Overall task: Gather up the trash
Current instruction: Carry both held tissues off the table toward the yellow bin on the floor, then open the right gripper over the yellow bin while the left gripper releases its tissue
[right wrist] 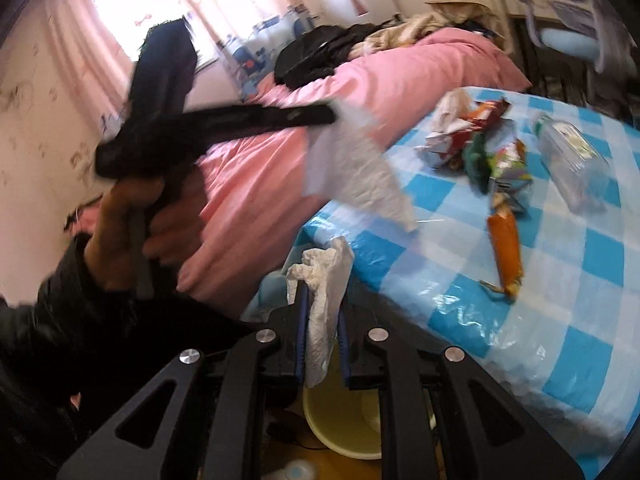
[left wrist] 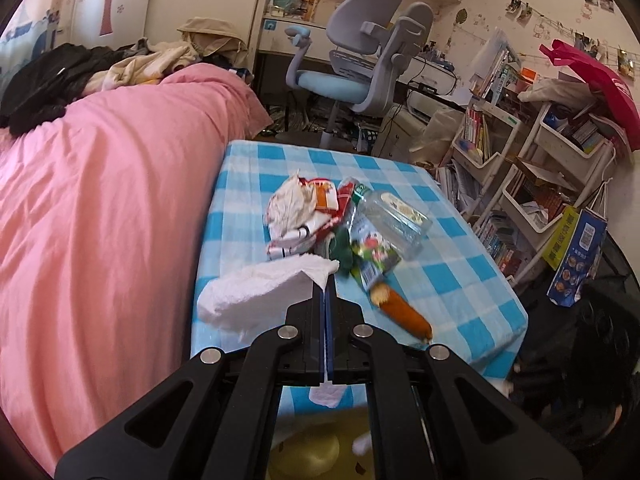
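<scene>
Holding 2 tissues above the yellow bin (right wrist: pixel 340 428), we pinch a white sheet (left wrist: pixel 260 292) in the left gripper (left wrist: pixel 325 292), jaws fully closed; the right gripper (right wrist: pixel 322 300) clamps a crumpled tissue (right wrist: pixel 324 280) narrowly. Either could flutter past the rim if released off-centre. Wrappers (left wrist: pixel 320 208) remain on the table (left wrist: pixel 460 272).

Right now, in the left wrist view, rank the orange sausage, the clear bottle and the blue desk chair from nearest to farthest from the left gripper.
1. orange sausage: lower right of the left gripper, near the table's front edge.
2. clear bottle: farther up, mid-table, right of the wrapper pile.
3. blue desk chair: beyond the table's far edge.
</scene>
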`<action>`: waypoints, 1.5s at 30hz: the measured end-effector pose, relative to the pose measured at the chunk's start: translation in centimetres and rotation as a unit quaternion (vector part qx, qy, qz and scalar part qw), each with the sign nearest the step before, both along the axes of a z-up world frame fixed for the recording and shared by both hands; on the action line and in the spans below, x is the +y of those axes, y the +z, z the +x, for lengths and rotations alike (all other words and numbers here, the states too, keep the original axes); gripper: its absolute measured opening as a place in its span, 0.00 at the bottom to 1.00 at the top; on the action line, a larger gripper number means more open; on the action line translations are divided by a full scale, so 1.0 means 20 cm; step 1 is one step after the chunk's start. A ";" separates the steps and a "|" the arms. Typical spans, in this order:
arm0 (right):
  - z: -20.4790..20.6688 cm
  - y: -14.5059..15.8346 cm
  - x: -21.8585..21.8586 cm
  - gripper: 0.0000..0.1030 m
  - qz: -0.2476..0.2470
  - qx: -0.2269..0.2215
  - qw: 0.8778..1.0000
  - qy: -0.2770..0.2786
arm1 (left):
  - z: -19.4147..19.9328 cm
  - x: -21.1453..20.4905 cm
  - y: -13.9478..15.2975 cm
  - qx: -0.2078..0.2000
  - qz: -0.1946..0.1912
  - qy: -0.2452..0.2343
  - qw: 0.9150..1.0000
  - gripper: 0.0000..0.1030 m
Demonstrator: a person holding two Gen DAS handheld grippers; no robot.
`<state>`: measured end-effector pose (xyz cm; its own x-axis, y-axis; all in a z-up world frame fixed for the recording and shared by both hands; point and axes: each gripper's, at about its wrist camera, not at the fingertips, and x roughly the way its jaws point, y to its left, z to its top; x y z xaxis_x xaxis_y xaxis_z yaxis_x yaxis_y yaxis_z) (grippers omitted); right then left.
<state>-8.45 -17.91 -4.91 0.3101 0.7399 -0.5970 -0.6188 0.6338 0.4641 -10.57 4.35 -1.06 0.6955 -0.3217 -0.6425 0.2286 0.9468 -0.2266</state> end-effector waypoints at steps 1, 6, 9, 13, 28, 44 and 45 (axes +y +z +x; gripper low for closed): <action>0.02 0.00 -0.02 0.15 0.013 0.011 1.000 -0.008 | -0.02 0.00 -0.01 0.002 0.000 0.000 1.000 0.01; 0.07 -0.07 -0.06 0.15 0.038 0.066 0.997 -0.017 | -0.07 0.01 -0.01 0.005 0.000 -0.005 1.000 0.01; 0.07 -0.09 -0.05 0.15 0.038 0.074 0.996 -0.012 | -0.12 0.01 -0.01 0.008 0.000 -0.007 1.000 0.01; 0.04 -0.09 -0.04 0.15 0.034 0.072 0.997 -0.006 | -0.17 -0.02 -0.03 0.012 0.008 -0.017 1.000 0.01; -0.32 0.16 0.04 0.16 -0.074 -0.178 0.981 -0.004 | -0.44 -0.21 -0.13 0.045 0.068 -0.115 0.990 0.01; -0.24 0.06 -0.02 0.39 -0.112 -0.138 0.983 -0.045 | -0.46 -0.24 -0.24 0.097 0.081 -0.129 0.983 0.05; -0.23 0.06 -0.03 0.39 -0.110 -0.134 0.984 -0.050 | -0.46 -0.24 -0.24 0.097 0.082 -0.130 0.983 0.05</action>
